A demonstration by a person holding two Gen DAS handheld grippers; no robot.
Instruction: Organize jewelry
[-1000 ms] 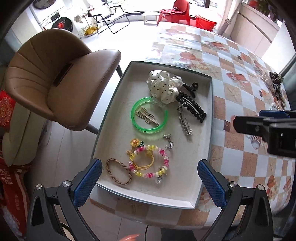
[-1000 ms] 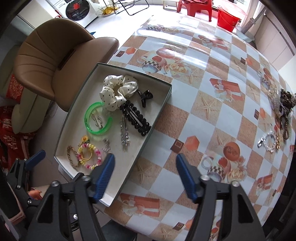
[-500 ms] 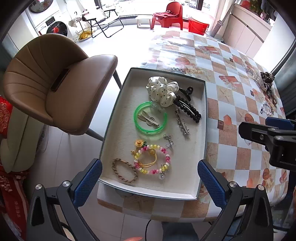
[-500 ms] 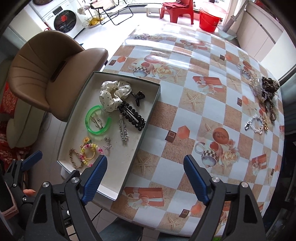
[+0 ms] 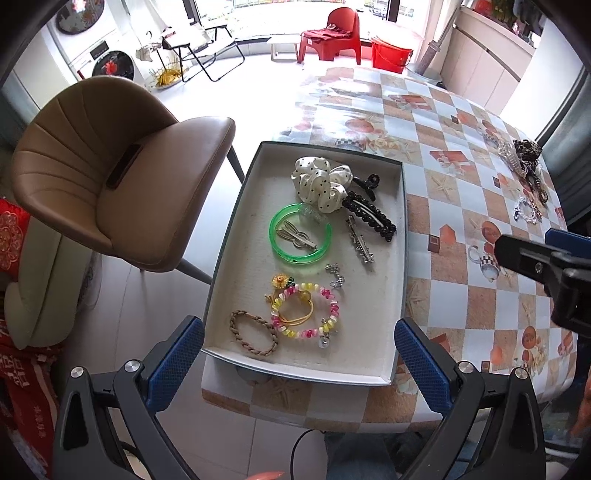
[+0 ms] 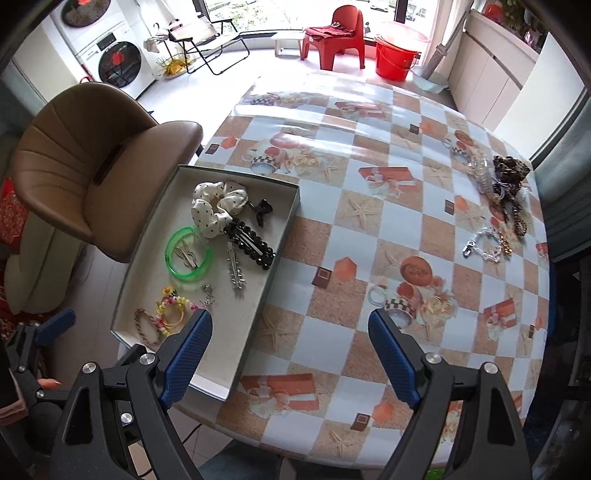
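Note:
A shallow grey tray (image 5: 403,206) (image 6: 284,229) sits at the table's left edge. It holds a dotted scrunchie (image 5: 321,182), a green bangle (image 5: 300,254), a black beaded clip (image 5: 369,216), a beaded bracelet (image 5: 306,310) and a braided bracelet (image 5: 253,332). A pile of loose jewelry (image 6: 506,184) and a silver chain bracelet (image 6: 485,245) lie at the table's far right. My left gripper (image 5: 299,363) is open and empty above the tray's near edge. My right gripper (image 6: 290,356) is open and empty above the table's near edge.
A brown chair (image 5: 110,192) stands left of the table. The checkered tablecloth (image 6: 369,221) covers the round table. A red chair (image 6: 334,35) and a red bucket (image 6: 395,59) stand far back on the floor.
Both grippers have pulled back and up from the table, so the tray and table look smaller. The right gripper's jaws have opened wider. No item moved.

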